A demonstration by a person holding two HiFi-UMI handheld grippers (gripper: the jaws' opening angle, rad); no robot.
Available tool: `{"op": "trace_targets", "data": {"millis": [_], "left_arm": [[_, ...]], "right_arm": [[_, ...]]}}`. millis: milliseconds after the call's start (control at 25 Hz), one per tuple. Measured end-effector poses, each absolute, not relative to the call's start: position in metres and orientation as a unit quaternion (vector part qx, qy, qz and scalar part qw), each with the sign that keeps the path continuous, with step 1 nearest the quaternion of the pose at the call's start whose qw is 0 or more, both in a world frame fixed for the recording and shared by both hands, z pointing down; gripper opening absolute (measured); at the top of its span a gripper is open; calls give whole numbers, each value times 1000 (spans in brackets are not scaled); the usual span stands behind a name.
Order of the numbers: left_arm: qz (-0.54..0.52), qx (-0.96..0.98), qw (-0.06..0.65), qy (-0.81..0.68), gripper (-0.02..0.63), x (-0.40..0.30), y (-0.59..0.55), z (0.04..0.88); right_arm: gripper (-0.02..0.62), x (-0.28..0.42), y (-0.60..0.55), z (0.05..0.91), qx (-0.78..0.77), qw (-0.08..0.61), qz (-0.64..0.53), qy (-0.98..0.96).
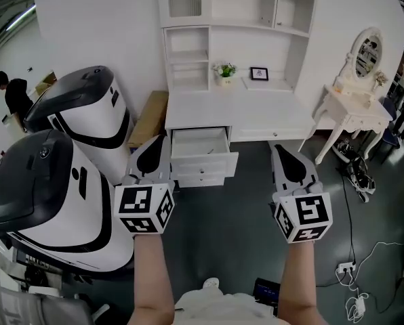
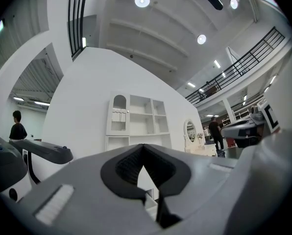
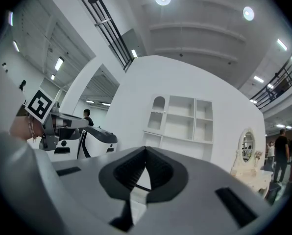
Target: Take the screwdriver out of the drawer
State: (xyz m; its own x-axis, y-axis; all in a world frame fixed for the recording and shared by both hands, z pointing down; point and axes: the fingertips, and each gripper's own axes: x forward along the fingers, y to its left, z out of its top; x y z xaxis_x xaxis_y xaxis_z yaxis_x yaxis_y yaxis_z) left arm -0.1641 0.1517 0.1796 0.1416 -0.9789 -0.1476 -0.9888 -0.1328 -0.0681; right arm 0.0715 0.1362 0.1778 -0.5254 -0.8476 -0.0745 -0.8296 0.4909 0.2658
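1. Reaching forward in the lower half of the head view, the left gripper (image 1: 158,139) and right gripper (image 1: 277,147) are held side by side on bare forearms (image 1: 151,276), each with a marker cube (image 1: 144,208) facing the camera
2. In the left gripper's own view the jaws are closed: the black pads (image 2: 129,166) meet at their tips and nothing sits between them
3. The right gripper's view shows the same, with its pads meeting at the tips and nothing gripped
4. The drawer (image 1: 205,162) is the top one of a white desk (image 1: 263,114) at the centre of the frame. It stands pulled out, between the two grippers in the picture but beyond them and apart from both
5. The screwdriver can't be made out in any view. The drawer's inside looks plain white from above, though it is too small to be sure
6. A plant (image 1: 224,72) and a picture frame (image 1: 259,74) stand at the back of the desk, under white shelves (image 1: 239,5)
7. Two big white and black pods (image 1: 53,202) fill the left of the frame, with a person (image 1: 15,97) in black at the upper left
8. At the right stands a white vanity (image 1: 354,114) with an oval mirror (image 1: 369,49), and cables (image 1: 354,296) lie on the dark floor (image 1: 222,249) at the lower right
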Motion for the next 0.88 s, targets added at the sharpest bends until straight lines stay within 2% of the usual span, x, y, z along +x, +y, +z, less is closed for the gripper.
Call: {"op": "trace_targets", "data": {"millis": [560, 880], "left_arm": [[29, -767, 72, 637, -5, -185, 90, 189], [29, -768, 77, 635, -5, -181, 37, 189]], "right_arm": [[6, 45, 77, 186, 493, 54, -139, -857], [6, 53, 24, 187, 498, 44, -141, -854]]}}
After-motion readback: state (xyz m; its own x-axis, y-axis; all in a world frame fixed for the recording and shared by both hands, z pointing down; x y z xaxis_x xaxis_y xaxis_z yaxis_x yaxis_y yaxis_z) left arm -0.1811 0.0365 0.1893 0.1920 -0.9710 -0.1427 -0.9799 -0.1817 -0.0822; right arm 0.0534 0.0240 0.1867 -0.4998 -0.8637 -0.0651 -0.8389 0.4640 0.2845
